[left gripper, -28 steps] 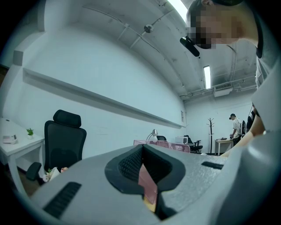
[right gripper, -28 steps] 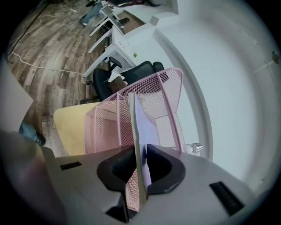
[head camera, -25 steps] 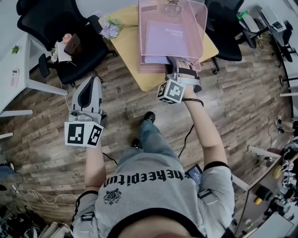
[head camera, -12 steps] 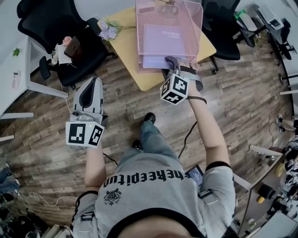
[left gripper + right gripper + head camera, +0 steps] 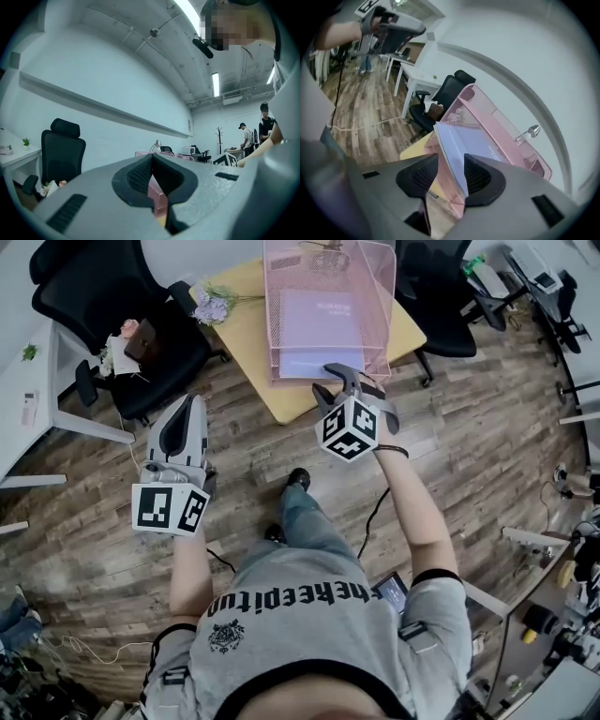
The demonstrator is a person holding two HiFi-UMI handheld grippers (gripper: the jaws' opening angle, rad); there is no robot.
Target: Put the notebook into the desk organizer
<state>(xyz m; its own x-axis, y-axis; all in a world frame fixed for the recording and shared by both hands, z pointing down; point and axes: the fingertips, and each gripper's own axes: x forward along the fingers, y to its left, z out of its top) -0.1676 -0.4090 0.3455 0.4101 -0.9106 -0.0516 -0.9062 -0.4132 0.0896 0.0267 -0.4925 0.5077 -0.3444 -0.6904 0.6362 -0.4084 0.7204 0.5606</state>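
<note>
Lavender notebook [image 5: 323, 320] lies inside pink wire-mesh desk organizer [image 5: 274, 324] on yellow surface [image 5: 244, 343]; task looks done. Right gripper [image 5: 333, 381] jaws have just been opening, now apart, nothing between. Left gripper [image 5: 190, 401] jaws together, empty.

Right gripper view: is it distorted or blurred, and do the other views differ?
Right gripper view: strong fisheye, dark corners, the wall edge bends into an arc, the notebook is fairly sharp. Left gripper view: same bending, ceiling lights glare. Head view: floorboards curve at the edges, light even.
</note>
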